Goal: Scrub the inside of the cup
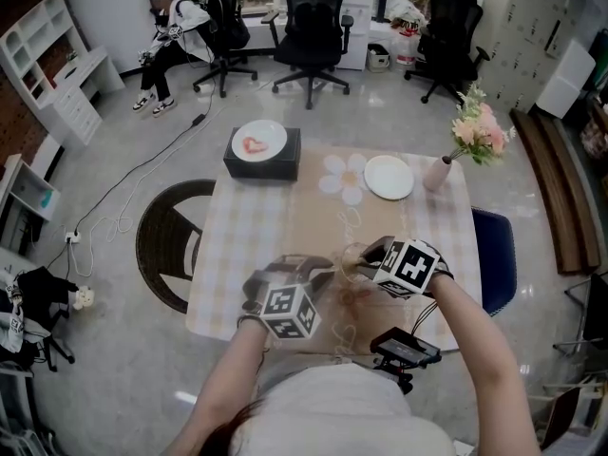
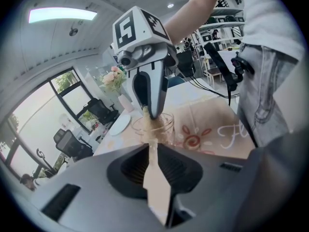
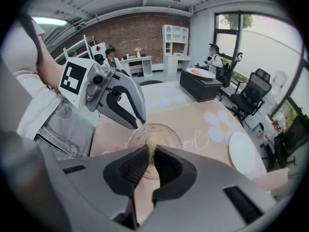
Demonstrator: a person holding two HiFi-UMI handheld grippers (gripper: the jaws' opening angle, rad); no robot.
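Observation:
A clear glass cup stands upright on the tan table runner near the table's front edge. My left gripper comes at it from the left and is shut on its rim; in the right gripper view the left gripper's fingertips pinch the near-left edge of the cup. My right gripper points steeply down over the cup's mouth, shut on a tan, speckled sponge strip. The left gripper view shows that strip hanging from the right gripper into the cup.
At the table's far side are a white plate, a vase of pink flowers and a black box with a plate on top. A wicker chair stands left, a blue seat right. Office chairs and a seated person are behind.

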